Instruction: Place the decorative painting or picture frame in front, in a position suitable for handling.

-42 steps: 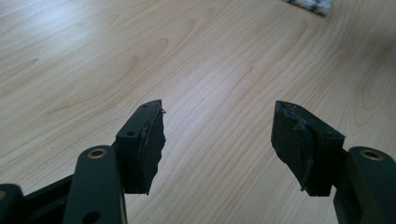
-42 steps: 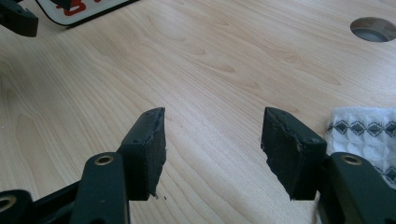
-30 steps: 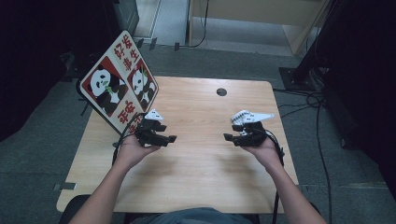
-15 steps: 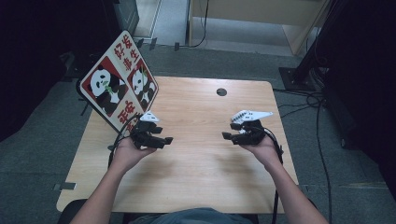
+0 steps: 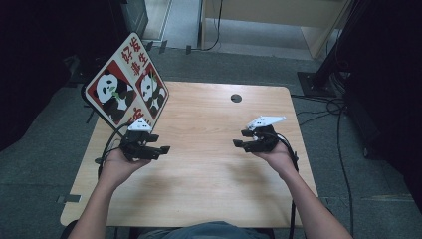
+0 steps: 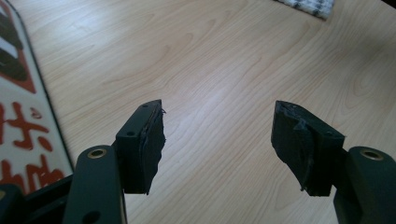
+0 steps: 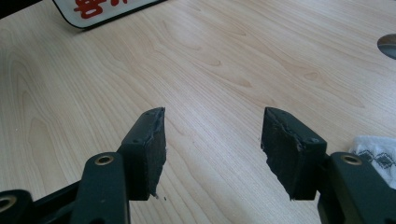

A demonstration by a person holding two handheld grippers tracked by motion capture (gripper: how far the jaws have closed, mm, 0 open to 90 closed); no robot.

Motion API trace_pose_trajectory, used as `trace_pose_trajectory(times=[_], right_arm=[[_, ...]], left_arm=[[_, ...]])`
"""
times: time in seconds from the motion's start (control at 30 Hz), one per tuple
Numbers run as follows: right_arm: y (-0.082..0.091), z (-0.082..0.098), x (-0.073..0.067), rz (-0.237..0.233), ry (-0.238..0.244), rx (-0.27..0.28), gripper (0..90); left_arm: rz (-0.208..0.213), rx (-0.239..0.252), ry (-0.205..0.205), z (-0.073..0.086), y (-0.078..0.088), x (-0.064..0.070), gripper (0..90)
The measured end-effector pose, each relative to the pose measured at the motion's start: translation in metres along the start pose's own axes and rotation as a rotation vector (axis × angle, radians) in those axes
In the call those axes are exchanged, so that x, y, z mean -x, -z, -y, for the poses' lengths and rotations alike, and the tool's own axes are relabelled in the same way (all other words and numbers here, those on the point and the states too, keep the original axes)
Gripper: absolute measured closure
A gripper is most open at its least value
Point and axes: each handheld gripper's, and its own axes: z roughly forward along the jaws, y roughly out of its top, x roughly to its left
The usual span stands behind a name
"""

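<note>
No task object is named. My left gripper [image 5: 160,143] hovers over the left part of the wooden table [image 5: 209,174], jaws pointing right toward the middle. In the left gripper view it [image 6: 217,126] is open, with bare wood between the pads. My right gripper [image 5: 240,138] is held over the right part of the table, jaws pointing left. The right gripper view shows it [image 7: 212,130] open too, holding nothing. A wide stretch of tabletop separates the two grippers.
A diamond-shaped sign with pandas and red characters [image 5: 127,84] leans at the table's back left, near my left gripper. A round cable hole [image 5: 236,98] sits near the back edge. A white patterned piece [image 7: 378,151] lies at the frame edge, and I cannot tell what it is.
My left gripper has drifted a little to the left, away from the table's middle. The right gripper has barely moved. Both stay open.
</note>
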Motion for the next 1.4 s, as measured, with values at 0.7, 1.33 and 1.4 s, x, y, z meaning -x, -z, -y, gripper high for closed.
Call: trace_pose_trajectory(times=[0.7, 1.33, 1.4], right_arm=[[0.001, 0.004, 0.0, 0.011, -0.006, -0.017, 41.1], [0.001, 0.003, 0.0, 0.011, -0.005, -0.023, 41.0], [0.002, 0.004, 0.0, 0.011, -0.004, -0.023, 41.0]], left_arm=[[-0.06, 0.03, 0.11, 0.023, 0.038, -0.023, 36.0], [-0.158, 0.061, 0.244, 0.061, 0.078, -0.053, 38.5], [-0.156, 0.071, 0.258, 0.061, 0.079, -0.056, 38.4]])
